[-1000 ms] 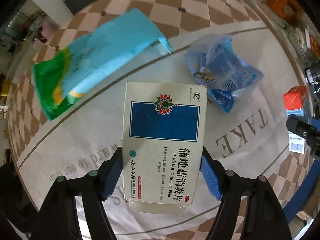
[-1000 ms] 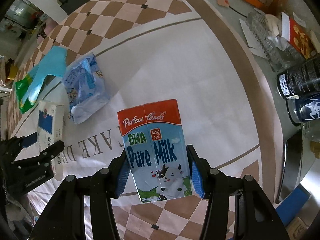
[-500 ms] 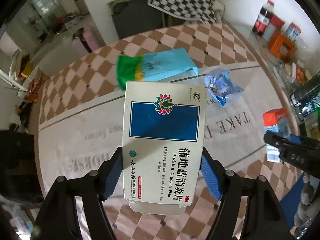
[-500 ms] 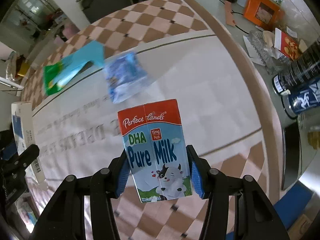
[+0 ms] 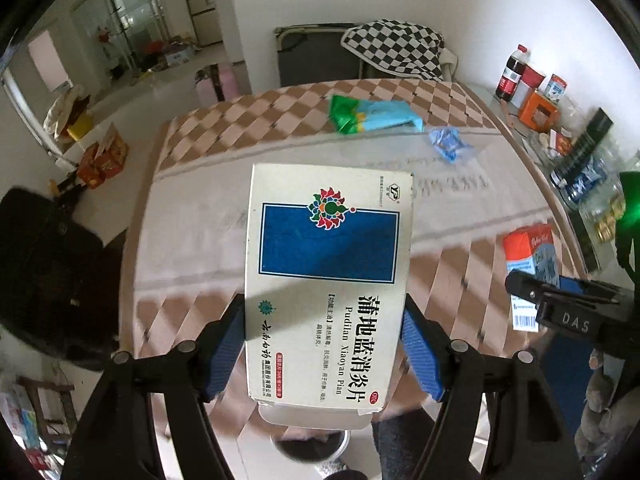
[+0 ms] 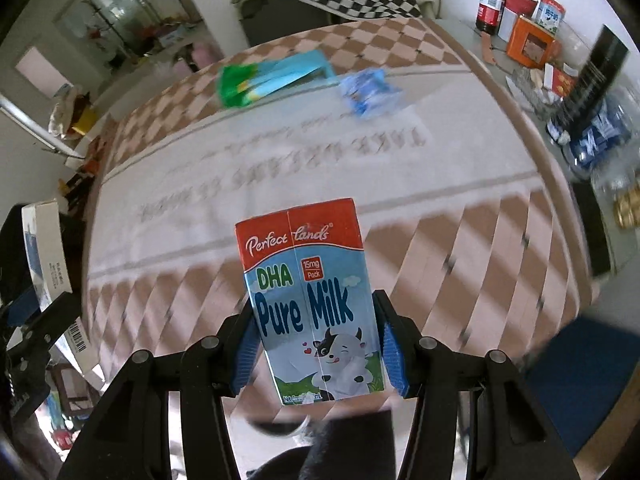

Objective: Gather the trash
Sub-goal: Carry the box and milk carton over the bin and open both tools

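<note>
Left gripper (image 5: 324, 344) clamps our medicine box (image 5: 326, 280), right gripper (image 6: 316, 340) clamps milk carton (image 6: 312, 300); table (image 6: 460, 176) edge lower frame, wrappers (image 6: 368, 92) upper.

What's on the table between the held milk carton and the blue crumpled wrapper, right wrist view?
Nothing: only bare tablecloth with printed lettering lies between the milk carton in the right gripper and the blue wrapper. The right wrist view shows it.
</note>
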`<state>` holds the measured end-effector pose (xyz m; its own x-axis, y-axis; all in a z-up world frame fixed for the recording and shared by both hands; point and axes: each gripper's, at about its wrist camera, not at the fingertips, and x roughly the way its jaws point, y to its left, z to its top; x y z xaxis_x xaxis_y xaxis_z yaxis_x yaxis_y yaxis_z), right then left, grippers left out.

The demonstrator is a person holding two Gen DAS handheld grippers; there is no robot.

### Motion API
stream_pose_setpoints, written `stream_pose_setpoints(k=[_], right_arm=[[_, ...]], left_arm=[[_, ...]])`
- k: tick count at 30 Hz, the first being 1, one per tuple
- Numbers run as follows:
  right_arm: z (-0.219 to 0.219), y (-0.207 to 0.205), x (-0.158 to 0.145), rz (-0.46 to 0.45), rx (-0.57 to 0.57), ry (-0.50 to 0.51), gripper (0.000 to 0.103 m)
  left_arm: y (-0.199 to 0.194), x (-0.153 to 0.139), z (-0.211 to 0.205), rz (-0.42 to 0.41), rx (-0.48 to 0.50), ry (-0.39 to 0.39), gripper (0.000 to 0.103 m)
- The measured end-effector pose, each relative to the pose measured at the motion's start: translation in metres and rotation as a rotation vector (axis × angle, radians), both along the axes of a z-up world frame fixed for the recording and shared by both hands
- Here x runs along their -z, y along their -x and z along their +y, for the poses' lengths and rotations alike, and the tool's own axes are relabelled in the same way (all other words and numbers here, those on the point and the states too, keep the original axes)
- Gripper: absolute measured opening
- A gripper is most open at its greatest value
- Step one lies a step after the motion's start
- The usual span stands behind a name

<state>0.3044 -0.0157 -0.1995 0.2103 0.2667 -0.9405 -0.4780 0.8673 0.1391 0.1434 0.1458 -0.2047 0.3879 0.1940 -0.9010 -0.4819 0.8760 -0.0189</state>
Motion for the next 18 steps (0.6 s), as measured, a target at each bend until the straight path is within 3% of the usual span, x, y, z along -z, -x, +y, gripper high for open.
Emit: stream_pose_setpoints(k=[5,9,13,18], right_arm=[[0.0,0.112,0.029,0.081,-0.033,-0.004,0.055],[-0.001,0.18,0.072,0.194,-0.086,0.036,0.055],[-0.003,0.231,0.137,0.299,-0.134,0.12,0.055],[-0.003,0.254,0.23,0.384,-0.15,0.173,0.055]], left_arm=[[0.085,0.025,-0.003,0.034,-0.029,0.073,0.07],[0.15,0.074,-0.005,0.119,-0.082,0.174,0.07],[0.193,0.136,-0.002,0.19,-0.145,0.305,0.07],[0.218,0.228,0.003,0.253,-0.213,0.455,0.07]])
